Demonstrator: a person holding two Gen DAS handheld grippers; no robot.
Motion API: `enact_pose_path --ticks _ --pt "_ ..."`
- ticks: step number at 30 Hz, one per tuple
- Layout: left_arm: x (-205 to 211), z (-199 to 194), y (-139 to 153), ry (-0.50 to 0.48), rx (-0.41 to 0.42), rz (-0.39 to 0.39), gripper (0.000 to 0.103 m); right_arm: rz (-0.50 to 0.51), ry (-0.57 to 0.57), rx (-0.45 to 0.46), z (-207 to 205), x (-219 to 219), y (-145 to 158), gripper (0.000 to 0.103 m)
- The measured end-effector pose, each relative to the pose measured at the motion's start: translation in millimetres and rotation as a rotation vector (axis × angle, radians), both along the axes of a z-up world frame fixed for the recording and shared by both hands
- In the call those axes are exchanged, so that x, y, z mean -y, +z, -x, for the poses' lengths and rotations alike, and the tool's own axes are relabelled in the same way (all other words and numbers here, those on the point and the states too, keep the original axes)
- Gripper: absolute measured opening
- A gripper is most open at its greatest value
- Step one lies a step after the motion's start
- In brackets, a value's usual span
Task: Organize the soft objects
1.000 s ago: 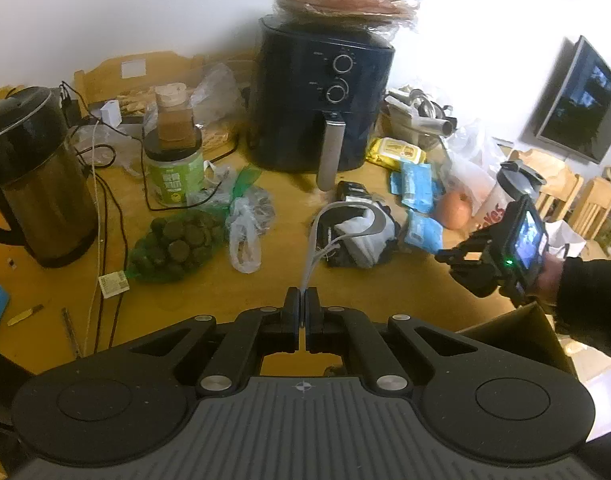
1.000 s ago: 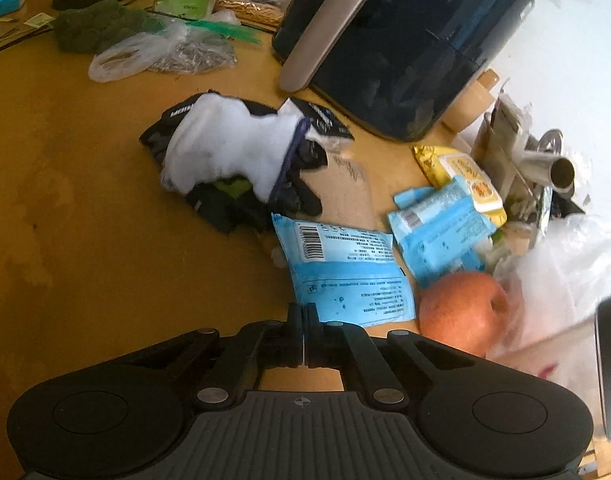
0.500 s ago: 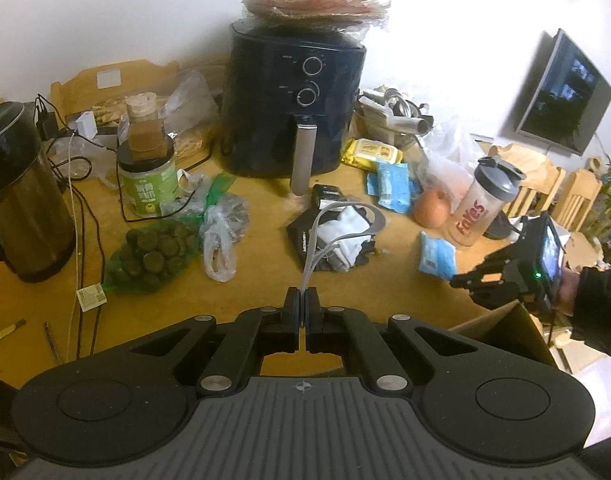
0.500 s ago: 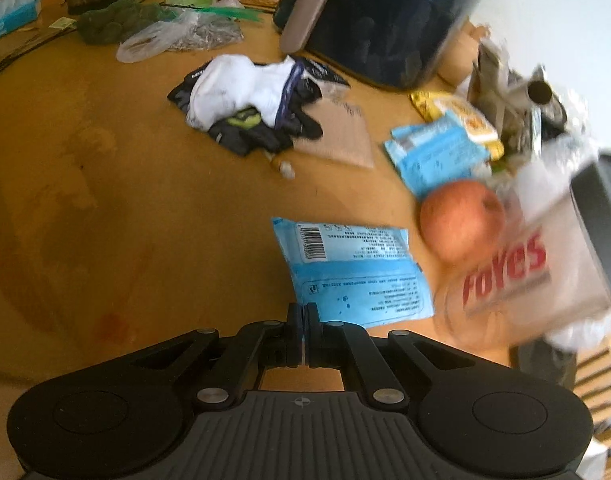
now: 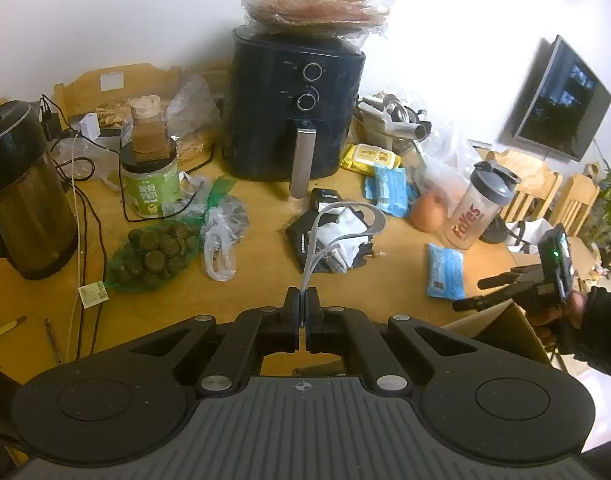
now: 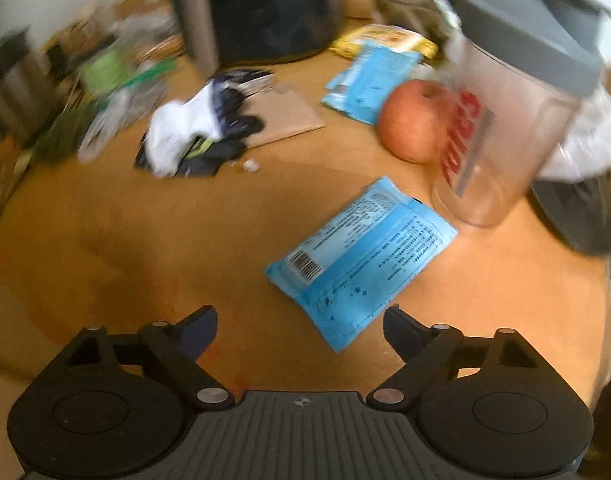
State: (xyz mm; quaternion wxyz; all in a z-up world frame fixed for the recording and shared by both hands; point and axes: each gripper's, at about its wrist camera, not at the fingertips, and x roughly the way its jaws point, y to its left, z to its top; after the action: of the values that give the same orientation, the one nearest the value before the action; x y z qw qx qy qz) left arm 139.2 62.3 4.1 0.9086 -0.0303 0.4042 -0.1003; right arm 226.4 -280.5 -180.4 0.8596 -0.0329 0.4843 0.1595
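Above blue packet [image 6: 361, 256], right claw [image 6: 301, 326] agape

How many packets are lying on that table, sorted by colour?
Light blue packets: 2, one lying alone near the table edge, one further back beside the peach.
Yellow packets: 1, next to the air fryer.
Total: 3 packets. The back blue one may be more than one packet stacked; the views do not settle it.

My right tool [image 6: 300, 326] just opened wide with nothing between its jaws, rolled and pulled back toward the counter [image 6: 105, 240] edge, so the blue packet [image 6: 361, 256] now lies apart from the clothes pile [image 6: 193, 132].
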Motion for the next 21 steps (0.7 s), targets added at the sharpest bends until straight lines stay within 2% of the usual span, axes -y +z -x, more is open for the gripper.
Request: enact_pose_path --ticks 1,3,11,14,19,21 --pt "0 0 0 0.001 0.001 0.0 0.003 -0.005 -0.033 -0.003 -4 0 -1 0.099" --pt "-1 2 1 0.003 0.004 0.0 0.003 -0.016 -0.103 -0.002 -12 0 -5 0.103" --pt "-7 8 3 0.029 0.009 -0.001 0.003 -0.04 -0.32 -0.038 -45 0 -30 0.103" --pt "-12 12 4 0.047 0.008 0.0 0.003 -0.013 -0.338 -0.031 -55 -4 -35 0.103" --pt "-19 17 7 0.088 0.009 0.01 0.003 0.087 -0.271 0.003 -66 -19 -40 0.103" --pt "-21 19 6 0.091 0.007 0.017 0.003 0.117 -0.249 0.018 -67 -24 -41 0.099"
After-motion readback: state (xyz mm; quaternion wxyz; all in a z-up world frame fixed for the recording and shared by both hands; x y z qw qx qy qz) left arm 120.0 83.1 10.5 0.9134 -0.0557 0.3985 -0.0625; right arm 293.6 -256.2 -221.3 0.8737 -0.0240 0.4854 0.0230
